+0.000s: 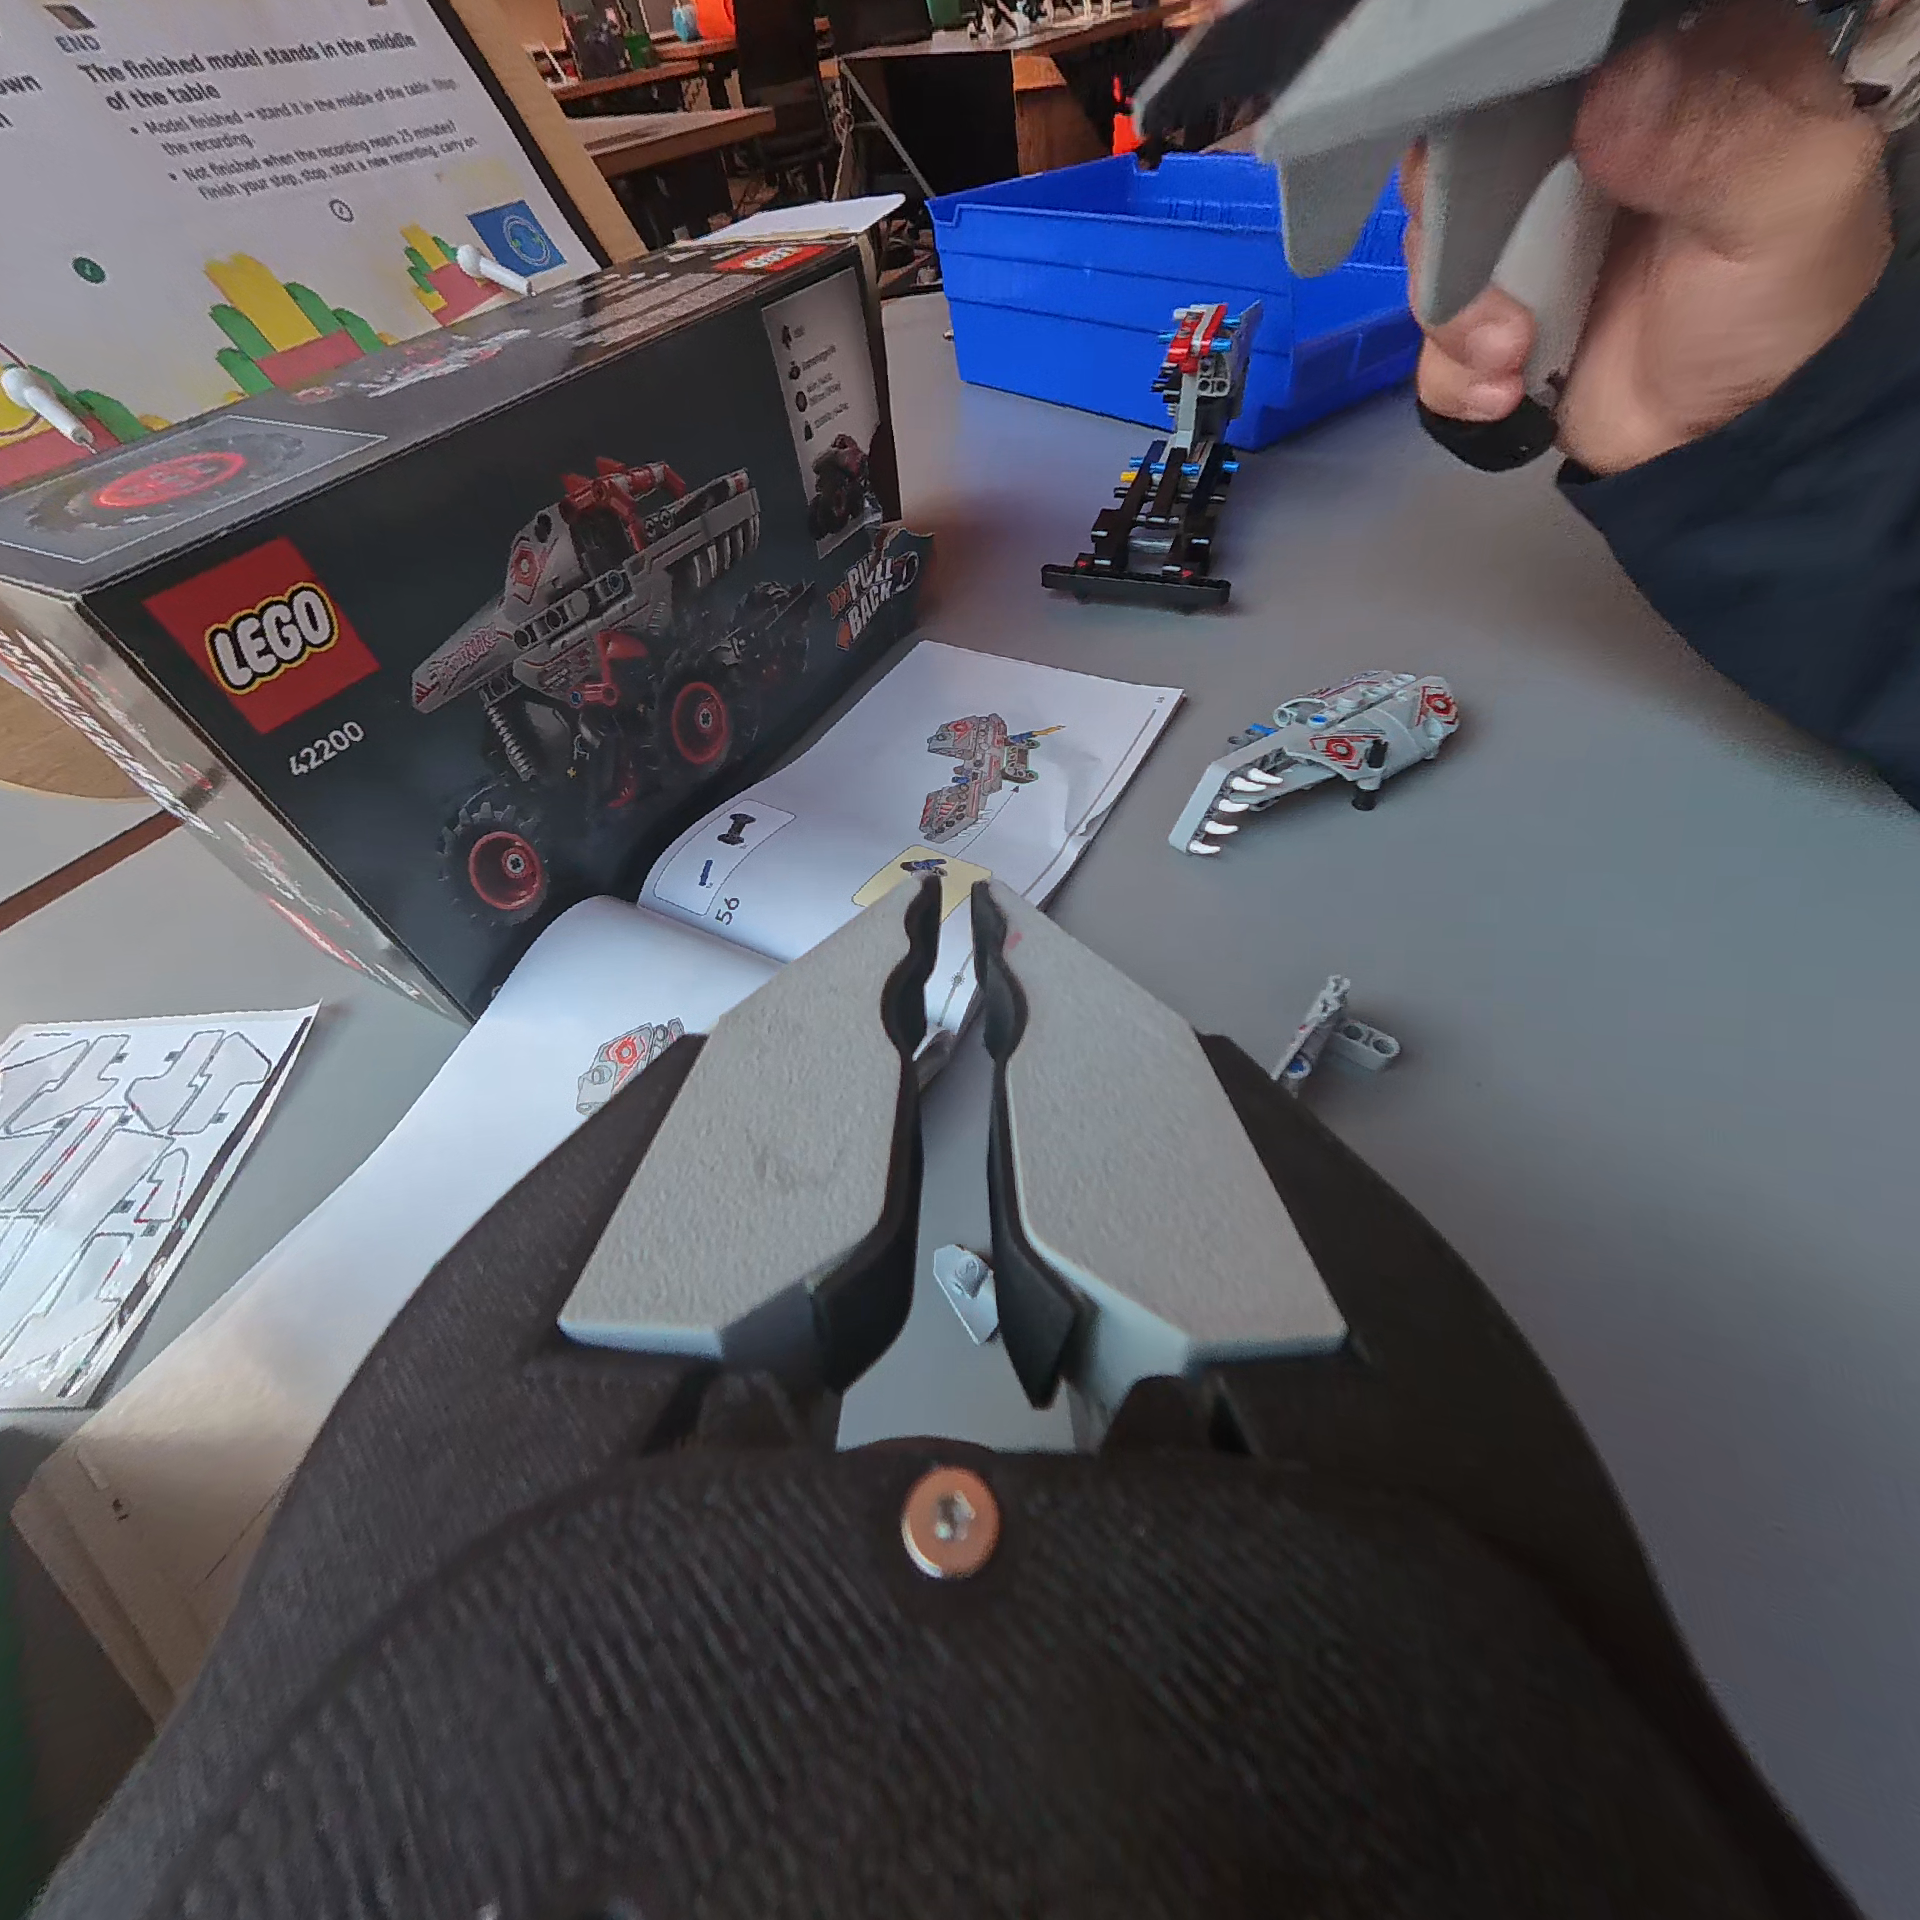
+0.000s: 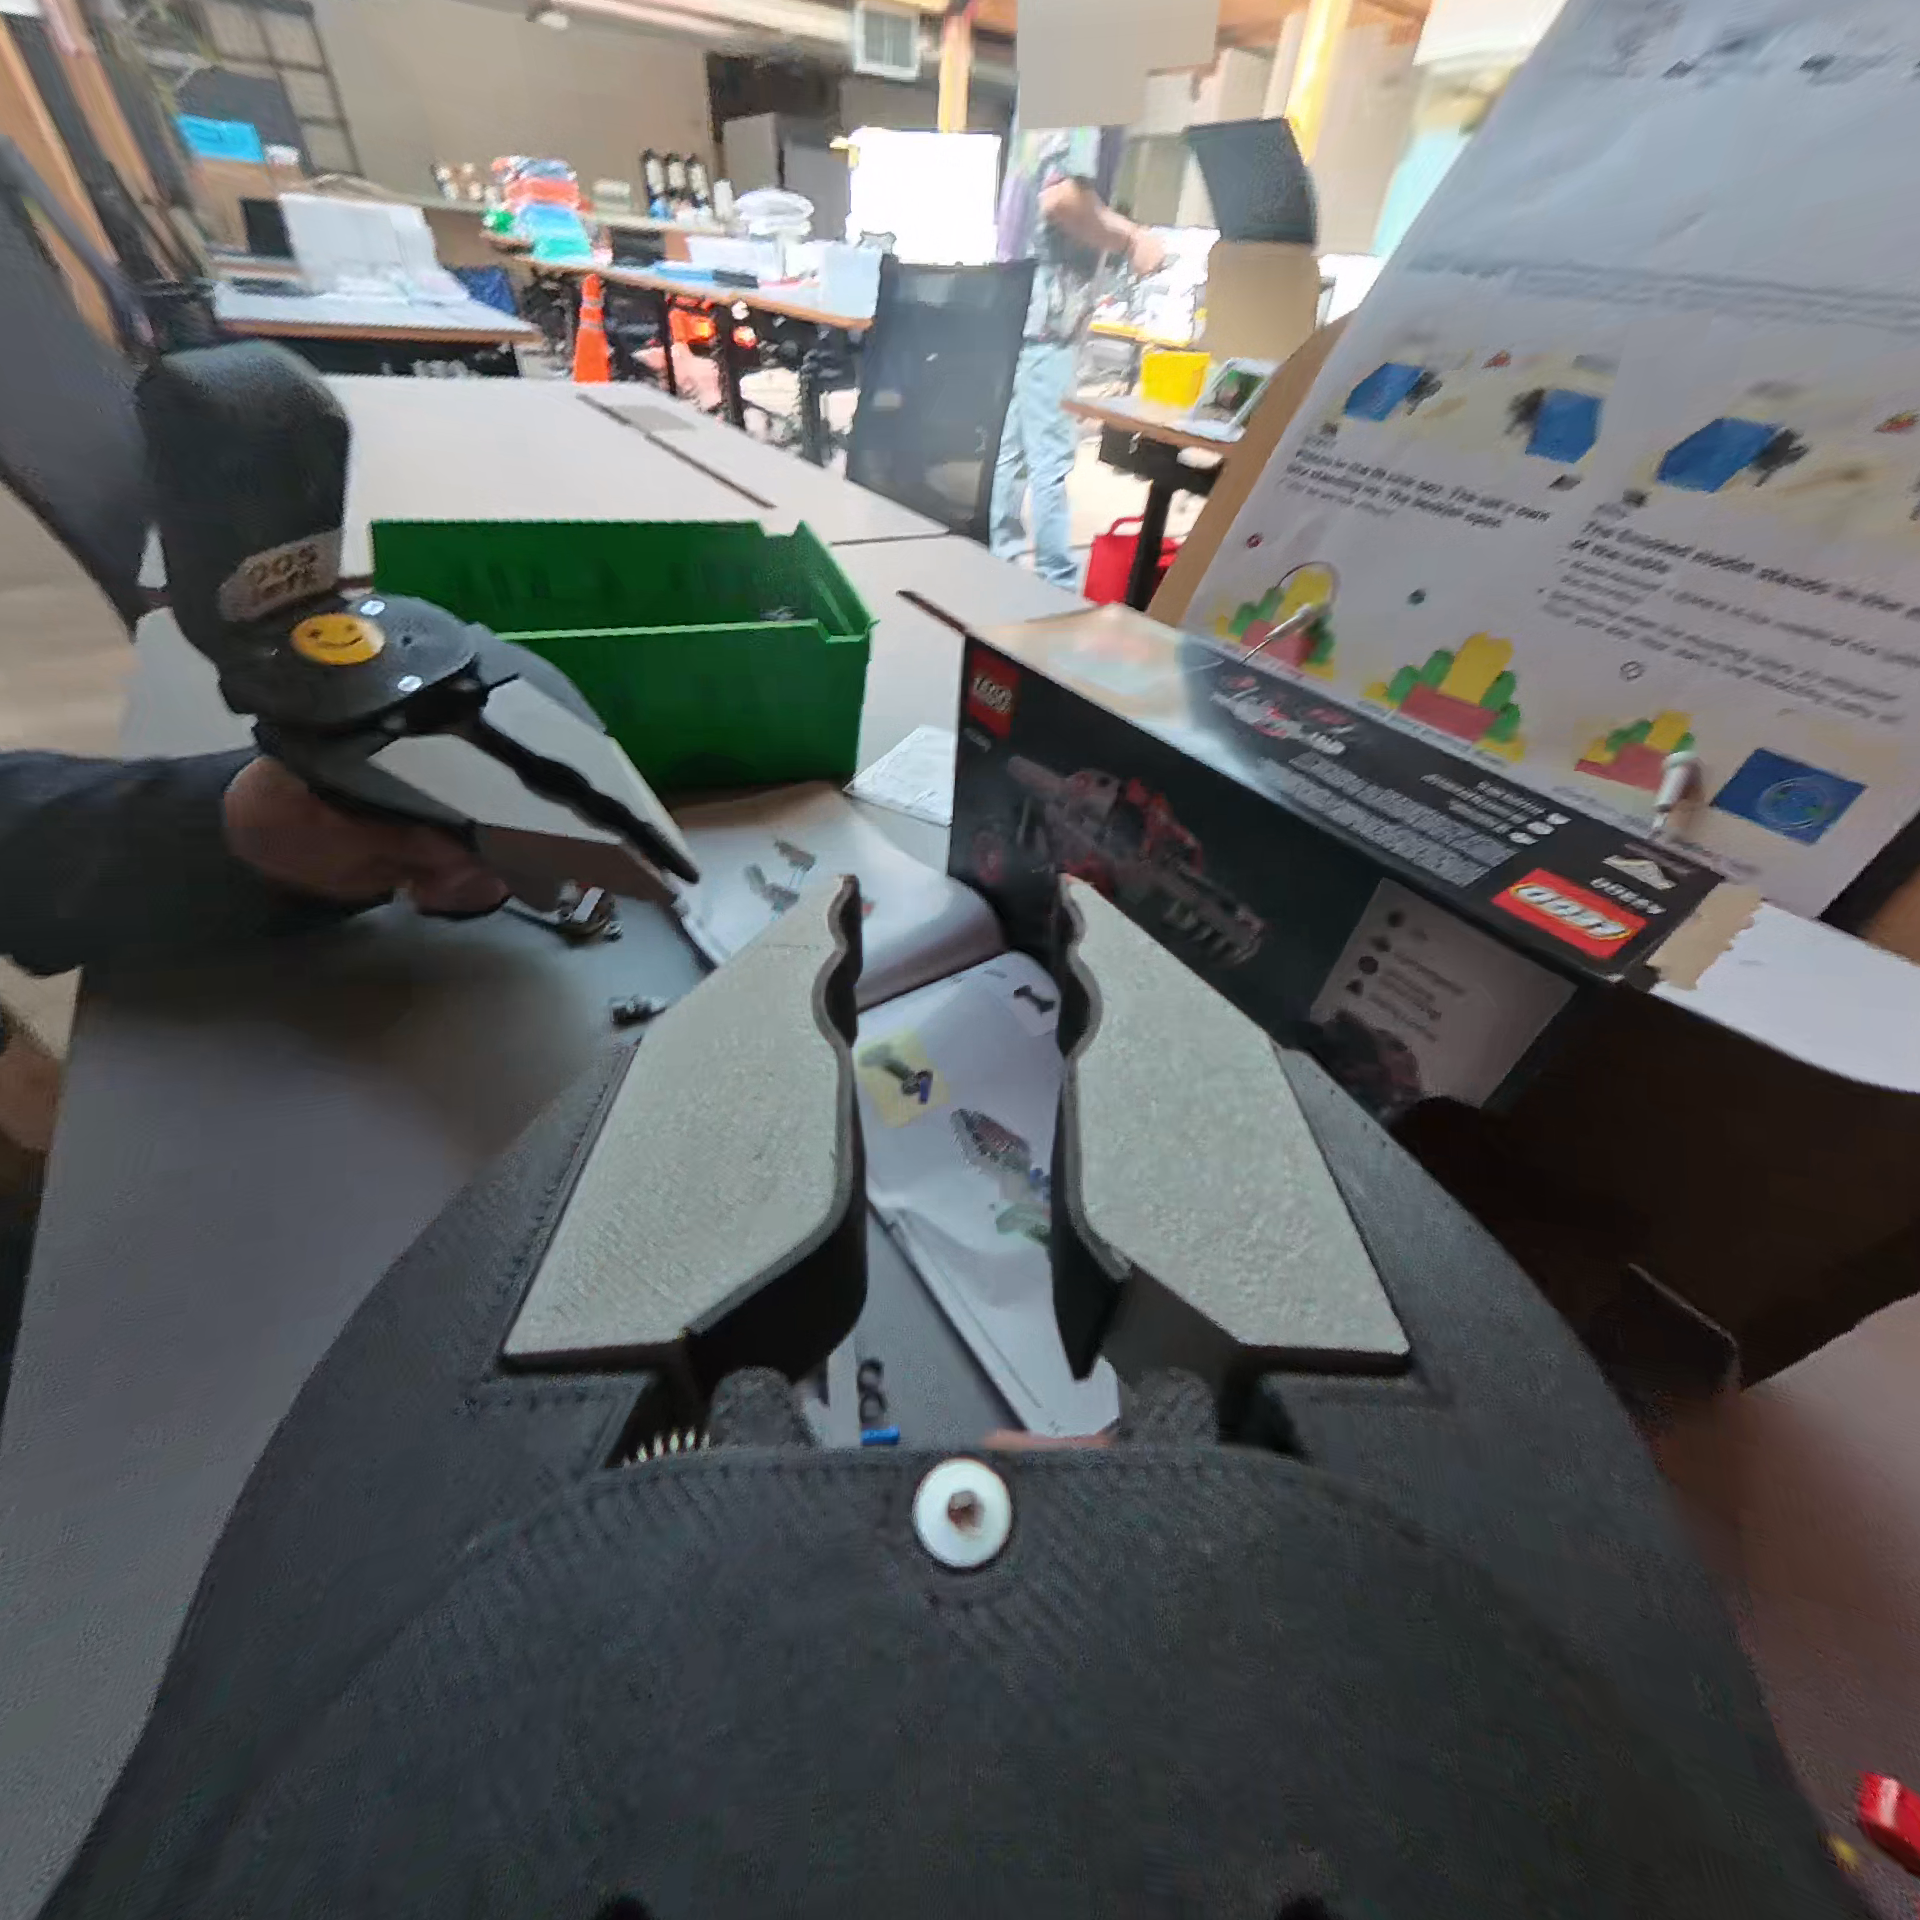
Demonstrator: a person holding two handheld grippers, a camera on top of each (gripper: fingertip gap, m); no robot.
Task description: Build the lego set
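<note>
Left wrist view is showing the left gripper nearly clenched and empty over the instruction booklet, the toothed grey jaw assembly lying at 2 o'clock, the black chassis at 1. Right gripper is hanging released, holding nothing. They seem to be consulting the booklet; next probably comes picking the small grey part.

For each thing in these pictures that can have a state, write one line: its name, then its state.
left gripper: nearly shut, holding nothing
right gripper: open, empty
instruction booklet: open, flat on the table
set box: on its side, flap open
black chassis: part-built, on the table
grey toothed jaw section: assembled, lying apart
</note>
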